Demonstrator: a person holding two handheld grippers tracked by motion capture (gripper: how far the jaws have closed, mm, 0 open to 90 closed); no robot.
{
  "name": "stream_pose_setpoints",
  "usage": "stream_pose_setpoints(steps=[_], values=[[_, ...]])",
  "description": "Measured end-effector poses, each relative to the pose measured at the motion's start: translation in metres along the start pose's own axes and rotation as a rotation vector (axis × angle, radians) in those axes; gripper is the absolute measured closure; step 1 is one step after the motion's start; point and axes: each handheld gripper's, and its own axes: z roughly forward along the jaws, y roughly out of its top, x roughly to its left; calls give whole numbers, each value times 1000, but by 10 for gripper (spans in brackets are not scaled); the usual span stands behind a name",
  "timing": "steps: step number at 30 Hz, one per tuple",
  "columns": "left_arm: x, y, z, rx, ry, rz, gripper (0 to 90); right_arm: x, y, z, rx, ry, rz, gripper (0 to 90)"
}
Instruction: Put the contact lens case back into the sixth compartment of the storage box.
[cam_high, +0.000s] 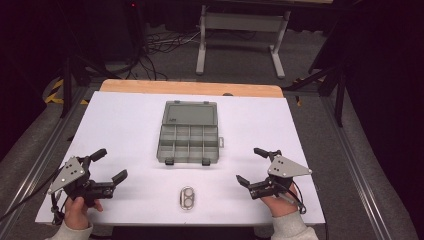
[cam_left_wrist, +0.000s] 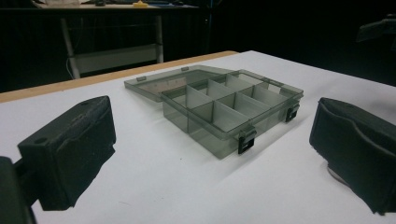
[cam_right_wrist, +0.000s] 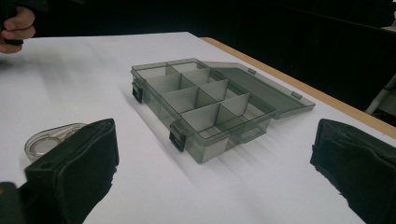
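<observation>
A smoky clear organiser box (cam_high: 188, 144) lies in the middle of the white table (cam_high: 125, 125), its lid (cam_high: 190, 113) folded open away from me and its several compartments bare. It also sits ahead of the jaws in the left gripper view (cam_left_wrist: 233, 116) and the right gripper view (cam_right_wrist: 205, 105). A small clear oval case (cam_high: 187, 198) rests near the front edge; part of the case (cam_right_wrist: 51, 140) peeks past a jaw. My left gripper (cam_high: 113, 165) is open at the front left. My right gripper (cam_high: 251, 165) is open at the front right. Neither holds anything.
A bare wooden strip (cam_high: 190, 88) runs along the table's far edge. Beyond it stand a white frame's legs (cam_high: 201, 45) and loose cables (cam_high: 150, 55) on the floor. Metal rails (cam_high: 40, 160) flank the table on both sides.
</observation>
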Motion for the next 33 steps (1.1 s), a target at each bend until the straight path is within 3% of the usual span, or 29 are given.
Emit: stream_pose_setpoints(steps=[12,33], values=[[0,1,1,9,-11,23,12,6,20,24,30,58,-15,14],[0,1,0,3,-12,13,12,21,52,62,50,163,-80,14]])
